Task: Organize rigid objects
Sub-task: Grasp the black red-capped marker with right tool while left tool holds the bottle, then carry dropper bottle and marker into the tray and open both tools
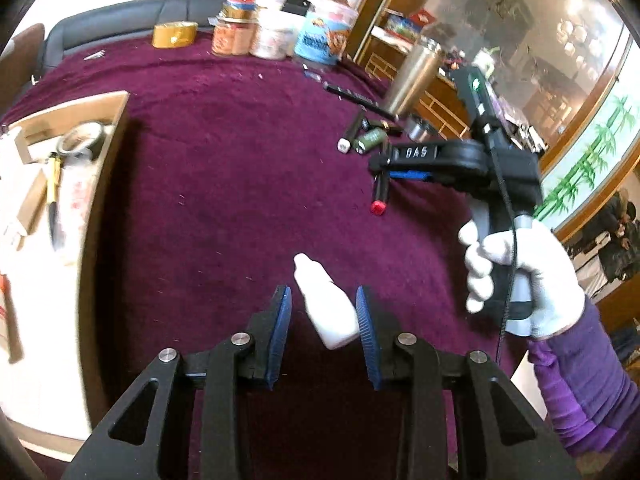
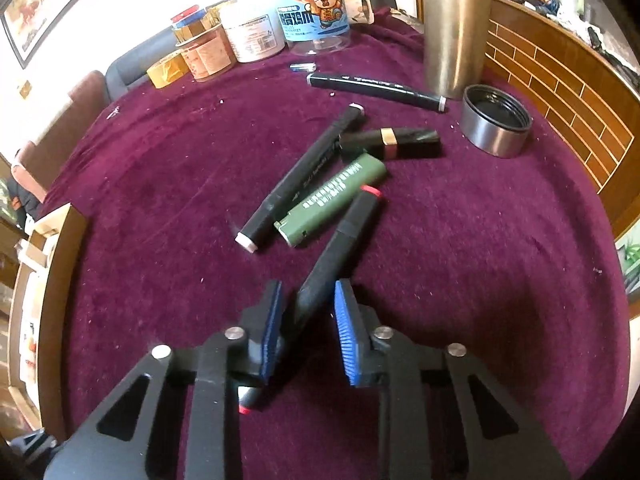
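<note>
A small white bottle (image 1: 326, 308) lies on the purple cloth between the open fingers of my left gripper (image 1: 323, 306); the right pad is at its side, the left pad stands apart. My right gripper (image 2: 306, 304) is open around a black marker with red ends (image 2: 334, 256), which lies slanted between the pads. It also shows in the left wrist view (image 1: 380, 190) under the right gripper (image 1: 380, 168). Beyond it lie a green lighter (image 2: 332, 204), a second black marker (image 2: 300, 178), a black lipstick (image 2: 392, 143) and a third marker (image 2: 376, 85).
A cardboard box (image 1: 108, 184) with tape and a knife stands at the left. Jars and tubs (image 2: 252, 36), a gold tape roll (image 2: 166, 68), a steel tumbler (image 2: 456, 28) and its lid (image 2: 496, 124) stand at the back. A wooden rail (image 2: 560, 92) borders the right.
</note>
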Available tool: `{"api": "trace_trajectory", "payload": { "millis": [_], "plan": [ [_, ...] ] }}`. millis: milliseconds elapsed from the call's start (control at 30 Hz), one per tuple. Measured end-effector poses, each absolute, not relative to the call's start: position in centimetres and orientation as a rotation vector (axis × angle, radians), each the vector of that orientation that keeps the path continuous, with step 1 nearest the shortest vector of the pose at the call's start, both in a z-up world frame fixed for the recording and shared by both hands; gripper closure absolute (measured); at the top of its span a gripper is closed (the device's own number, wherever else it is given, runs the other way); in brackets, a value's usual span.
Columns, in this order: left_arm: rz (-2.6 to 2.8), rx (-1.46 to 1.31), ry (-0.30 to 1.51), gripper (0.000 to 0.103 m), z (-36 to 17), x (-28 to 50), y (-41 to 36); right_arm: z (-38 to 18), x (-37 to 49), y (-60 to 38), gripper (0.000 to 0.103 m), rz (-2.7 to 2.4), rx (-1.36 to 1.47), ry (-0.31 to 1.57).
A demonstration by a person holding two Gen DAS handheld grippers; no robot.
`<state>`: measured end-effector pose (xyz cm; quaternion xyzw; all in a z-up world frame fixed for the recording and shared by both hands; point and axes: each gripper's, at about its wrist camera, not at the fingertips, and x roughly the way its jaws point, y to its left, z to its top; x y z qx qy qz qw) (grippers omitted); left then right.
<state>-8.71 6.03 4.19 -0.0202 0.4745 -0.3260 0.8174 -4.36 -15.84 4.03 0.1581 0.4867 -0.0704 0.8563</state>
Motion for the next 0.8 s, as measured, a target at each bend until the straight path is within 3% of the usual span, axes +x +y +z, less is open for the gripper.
{"api": "trace_trajectory", "payload": {
  "millis": [67,167,233,267,500,800],
  "plan": [
    [-0.685,-0.002,1.022,0.05,3.8,-8.5,4.5,4.0,-4.9,-16.1,0.084,-0.14,0.348,1.022],
    [-0.644,0.083,1.014,0.048,2.7,-8.0,2.1,4.1,-6.0,-16.6,0.087,-0.113,0.38,1.021],
    [-0.611,0.131,0.997,0.057,2.7,-8.1,1.4,4.3,-6.7,-16.9,0.089,-0.087,0.413,1.016],
    [-0.601,0.129,1.003,0.083,2.7,-8.1,1.5,4.4,-6.9,-17.0,0.091,-0.076,0.429,1.013],
    [-0.605,-0.027,1.017,0.084,3.8,-8.6,5.2,5.2,-8.9,-17.2,0.091,0.035,0.543,0.967],
    [-0.561,-0.18,0.882,0.083,8.3,-9.5,12.1,7.1,-8.7,-13.9,0.091,0.214,0.616,0.942]
  ]
}}
